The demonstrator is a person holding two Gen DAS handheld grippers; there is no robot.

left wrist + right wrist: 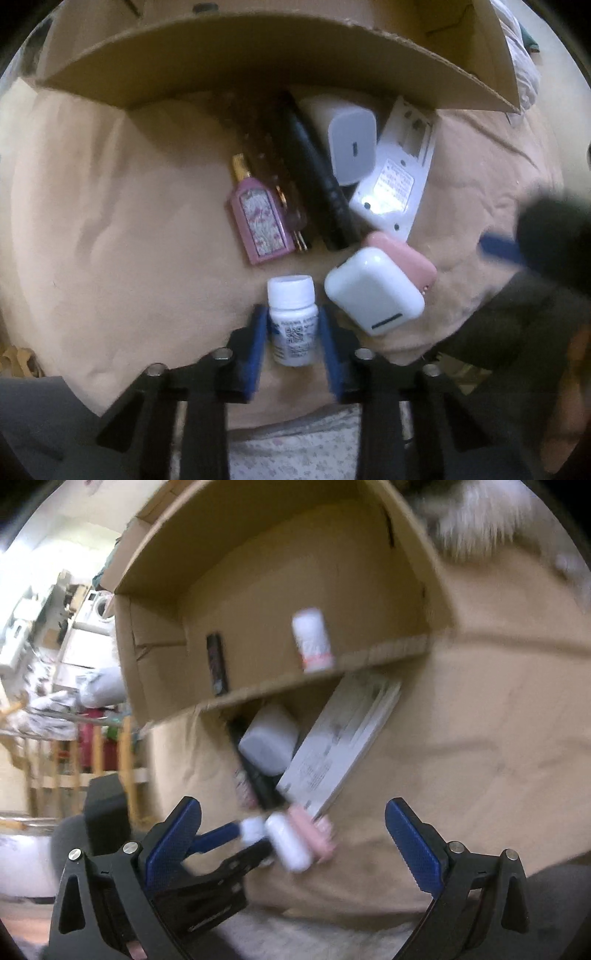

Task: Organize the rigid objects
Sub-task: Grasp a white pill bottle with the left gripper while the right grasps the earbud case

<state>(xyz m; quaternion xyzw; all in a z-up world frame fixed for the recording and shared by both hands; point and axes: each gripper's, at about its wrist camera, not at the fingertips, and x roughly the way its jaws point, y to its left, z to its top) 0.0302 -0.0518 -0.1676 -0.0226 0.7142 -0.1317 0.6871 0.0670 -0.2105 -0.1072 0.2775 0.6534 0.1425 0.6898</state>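
Note:
In the left wrist view my left gripper is shut on a small white pill bottle that lies on the beige blanket, a blue pad on each side of it. Just beyond lie a white earbud case on a pink case, a pink perfume bottle, a black tube, a white charger and a flat white panel. My right gripper hangs open above the two cases, holding nothing. The left gripper with the bottle shows at its left.
An open cardboard box lies behind the pile, its near flap overhanging it. Inside lie a white bottle with a pink label and a dark tube. A wooden railing and clutter are at the left.

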